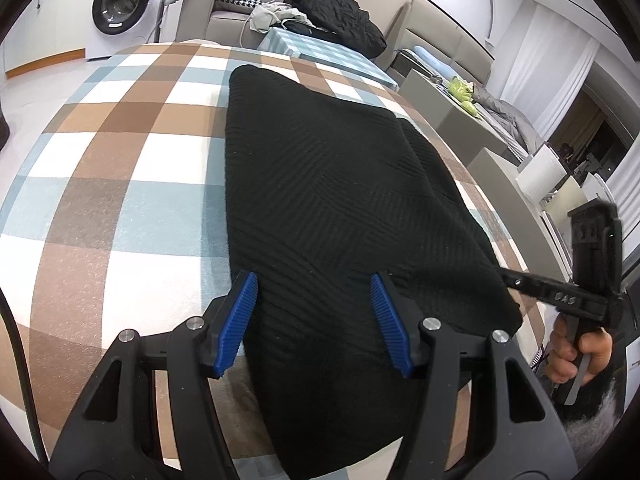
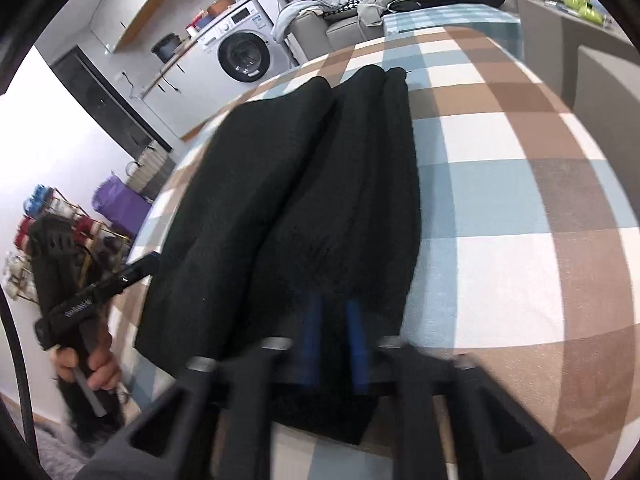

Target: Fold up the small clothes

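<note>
From the left wrist, the left gripper [image 1: 314,322] is seen spread, its blue pads [image 1: 240,320] straddling the near end of a black knitted garment [image 1: 320,184] without pressing it; the garment is laid lengthwise ahead on a checked cloth [image 1: 120,184], bare cloth is left wide to the gripper's left, and the table edge runs close on its right. From the right wrist, blurred, the right gripper [image 2: 336,344] is seen pinched on the garment's near edge [image 2: 304,208], folds that the other view flattens are shown, and open cloth [image 2: 520,220] is spread to its right.
</note>
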A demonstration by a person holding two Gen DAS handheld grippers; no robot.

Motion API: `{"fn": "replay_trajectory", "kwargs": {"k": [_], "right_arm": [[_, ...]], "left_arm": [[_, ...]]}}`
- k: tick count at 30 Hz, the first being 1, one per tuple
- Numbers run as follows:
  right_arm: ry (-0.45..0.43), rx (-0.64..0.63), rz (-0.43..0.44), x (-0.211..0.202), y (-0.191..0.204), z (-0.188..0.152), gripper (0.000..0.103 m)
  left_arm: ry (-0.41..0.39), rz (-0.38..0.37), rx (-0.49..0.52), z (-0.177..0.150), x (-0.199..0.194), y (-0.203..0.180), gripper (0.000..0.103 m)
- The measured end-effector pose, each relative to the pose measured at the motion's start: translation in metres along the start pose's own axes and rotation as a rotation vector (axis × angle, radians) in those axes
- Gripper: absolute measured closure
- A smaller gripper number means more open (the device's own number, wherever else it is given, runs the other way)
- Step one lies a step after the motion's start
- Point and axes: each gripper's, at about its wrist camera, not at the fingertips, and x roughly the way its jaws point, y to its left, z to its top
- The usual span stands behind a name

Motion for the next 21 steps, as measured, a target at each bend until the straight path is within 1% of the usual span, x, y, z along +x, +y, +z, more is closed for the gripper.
{"fn": "replay_trajectory", "kwargs": {"k": [2,4,5,7,8,9,11,12,13,14,16,21], "right_arm": [[-0.053,-0.012,0.027,-0.018,0.006,0.0,0.099],[-0.06,-0.024,0.011,-0.029,0.009,-0.004,0.099],[-0.043,-0.023,-0.013,-0.028,0.008,-0.007,0.099],[0.033,-0.037,-0.076,-0.013,0.004,-0.01,0.097],[0.048,-0.025,-0.085,-0.009,0.002,-0.009,0.096],[0.039,-0.011,-0.074,-0.011,0.001,-0.007,0.091],[-0.006,-0.011,-0.078,-0.019,0.003,0.001,0.083],[-0.029,-0.008,-0.07,-0.022,0.004,0.007,0.074],[-0.054,0.001,-0.051,-0.025,0.005,0.011,0.07],[-0.071,0.017,-0.023,-0.022,0.007,0.02,0.07],[-0.066,0.028,0.015,-0.009,0.012,0.035,0.069],[0.01,0.066,0.067,0.055,0.02,0.074,0.069]], "left_arm": [[-0.005,-0.007,0.008,0.0,-0.004,-0.003,0.047],[-0.01,-0.011,0.013,-0.001,-0.006,-0.004,0.047],[-0.011,-0.011,0.013,-0.001,-0.006,-0.004,0.047],[-0.004,-0.006,0.006,-0.003,-0.005,-0.002,0.047],[0.001,-0.002,-0.002,-0.004,-0.005,0.0,0.047],[0.002,-0.001,-0.006,-0.005,-0.005,0.001,0.047],[0.001,-0.002,-0.013,-0.005,-0.005,0.004,0.047],[-0.001,-0.003,-0.016,-0.005,-0.006,0.005,0.047],[-0.001,-0.001,-0.018,-0.005,-0.006,0.007,0.047],[0.0,0.004,-0.022,-0.005,-0.005,0.008,0.047],[0.0,0.006,-0.03,-0.004,-0.004,0.01,0.047],[-0.009,0.011,-0.033,-0.004,-0.008,0.012,0.047]]}}
